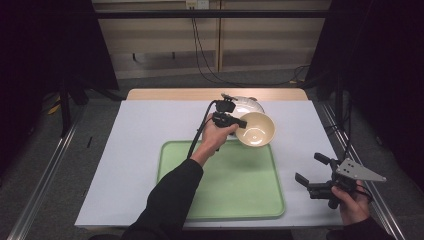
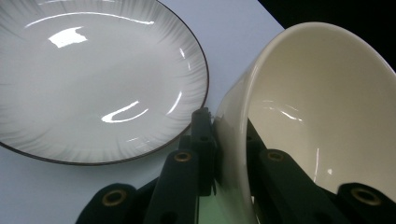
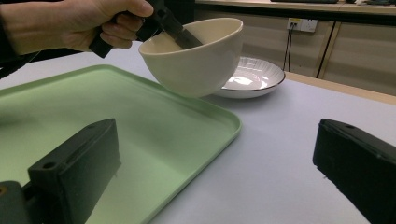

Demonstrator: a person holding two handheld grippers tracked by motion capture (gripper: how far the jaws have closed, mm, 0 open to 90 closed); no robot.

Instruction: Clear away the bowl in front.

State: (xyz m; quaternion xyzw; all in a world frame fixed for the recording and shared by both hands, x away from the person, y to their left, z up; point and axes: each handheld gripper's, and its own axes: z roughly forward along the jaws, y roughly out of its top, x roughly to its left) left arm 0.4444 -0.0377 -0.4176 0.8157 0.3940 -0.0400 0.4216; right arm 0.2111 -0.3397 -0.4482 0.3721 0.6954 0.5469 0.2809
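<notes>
One tray (image 1: 235, 195) (one bowl (image 1: 256, 129), one plate (image 1: 248, 104))

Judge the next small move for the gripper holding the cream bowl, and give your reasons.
Probably carry the cream bowl a little further over the green tray and lower it. The left gripper clamps its rim, the bowl hangs tilted above the tray's far corner, and the white plate sits behind.

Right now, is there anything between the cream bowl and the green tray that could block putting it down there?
Nothing visible blocks it. The cream bowl, clamped at its rim by the left hand-held gripper, hangs tilted over the far right corner of the green tray, whose surface is bare. The white plate lies behind, off the tray.
</notes>
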